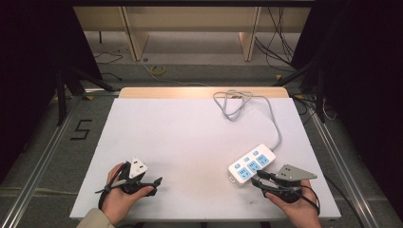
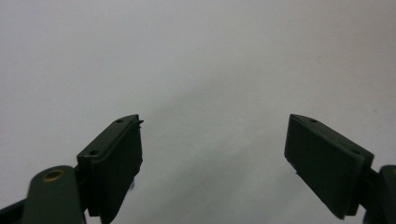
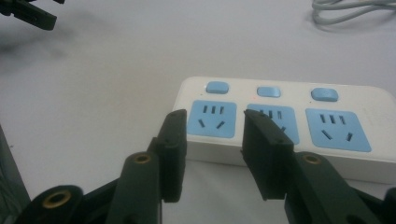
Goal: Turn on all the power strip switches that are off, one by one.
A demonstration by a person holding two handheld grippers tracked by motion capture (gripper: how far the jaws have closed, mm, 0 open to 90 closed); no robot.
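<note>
High view: white tabletop (image 1: pixel 190 137), bare at centre. Power strip (image 1: pixel 252 164), white with three blue sockets and three blue switches, lies at the near right, its grey cord (image 1: pixel 237 102) looped near the far edge. Right gripper (image 1: pixel 262 181) sits just beside the strip's near end. Left gripper (image 1: pixel 154 183) rests well apart at the near left.

Left gripper view: jaws spread wide, released, nothing between them.

Right gripper view: jaws part-open with a narrow gap, empty, tips just short of the strip's near side (image 3: pixel 280 140), in line with the first two sockets.

Step in hand, by judgement: approach to the strip. Advice: widen the jaws first if gripping the body; come in level; avoid pressing a switch (image 3: pixel 268 91).
</note>
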